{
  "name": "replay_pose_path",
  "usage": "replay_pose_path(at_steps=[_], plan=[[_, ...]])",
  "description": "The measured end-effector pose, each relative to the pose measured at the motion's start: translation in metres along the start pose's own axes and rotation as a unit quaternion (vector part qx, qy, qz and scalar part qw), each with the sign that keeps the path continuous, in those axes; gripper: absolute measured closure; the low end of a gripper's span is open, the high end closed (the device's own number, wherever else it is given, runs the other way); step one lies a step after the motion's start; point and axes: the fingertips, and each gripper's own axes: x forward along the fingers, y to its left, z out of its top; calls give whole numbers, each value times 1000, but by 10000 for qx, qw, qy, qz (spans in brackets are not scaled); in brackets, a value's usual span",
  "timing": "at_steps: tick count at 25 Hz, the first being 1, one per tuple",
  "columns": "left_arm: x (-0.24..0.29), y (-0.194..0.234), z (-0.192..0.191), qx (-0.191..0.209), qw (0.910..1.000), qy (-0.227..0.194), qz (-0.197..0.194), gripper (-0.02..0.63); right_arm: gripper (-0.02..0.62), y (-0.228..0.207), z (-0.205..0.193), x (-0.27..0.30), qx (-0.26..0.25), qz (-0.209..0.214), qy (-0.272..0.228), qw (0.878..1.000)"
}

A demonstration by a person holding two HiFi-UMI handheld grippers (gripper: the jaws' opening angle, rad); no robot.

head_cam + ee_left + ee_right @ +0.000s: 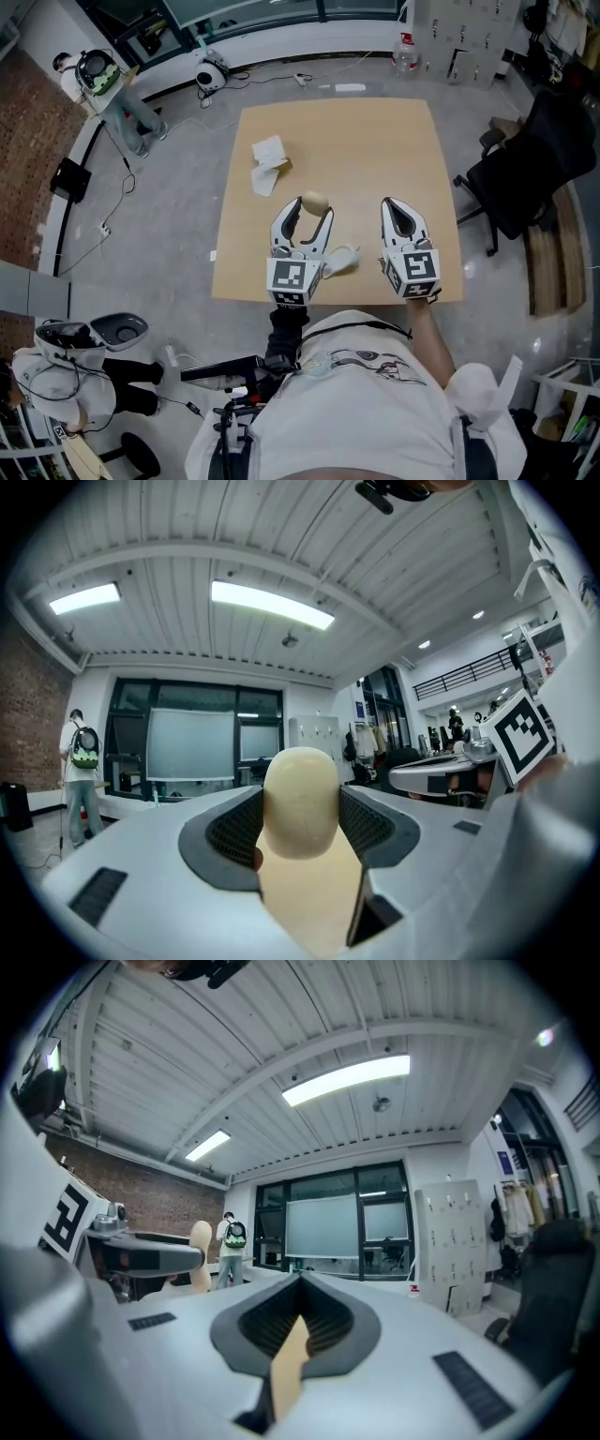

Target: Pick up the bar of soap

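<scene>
Soap bar [316,201], pale cream and oval, stands on end between the two jaws of the left gripper [307,215], which are clamped on its sides. In the left gripper view it [300,799] fills the gap between the dark ribbed pads [234,829] of the left gripper [300,829], its rounded top rising above them. Whether it clears the tabletop cannot be told. It sits over the middle of the light wooden table [375,150], a little toward the 6 o'clock edge. The right gripper [395,208] lies at 3 o'clock of the left one, apart from it, with its jaws together and nothing between them. The right gripper view shows the pads of the right gripper [300,1288] meeting at the tip, with only a thin sliver of tabletop showing lower down. Crumpled white paper [269,165] rests on the table at 10 o'clock of the soap. A small white scrap [343,260] lies just beside the left gripper at 4 o'clock. A black office chair [534,164] stands off the table at 3 o'clock. A person with a green backpack [81,754] stands by the far wall at 9 o'clock in the left gripper view.
</scene>
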Motion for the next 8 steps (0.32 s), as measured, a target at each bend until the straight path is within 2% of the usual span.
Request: replay_pose_path(at_steps=[8], plan=[[2,-2,1,11,10000,27,3,364,591,-6,4,-3,21,-97,-16,9999]])
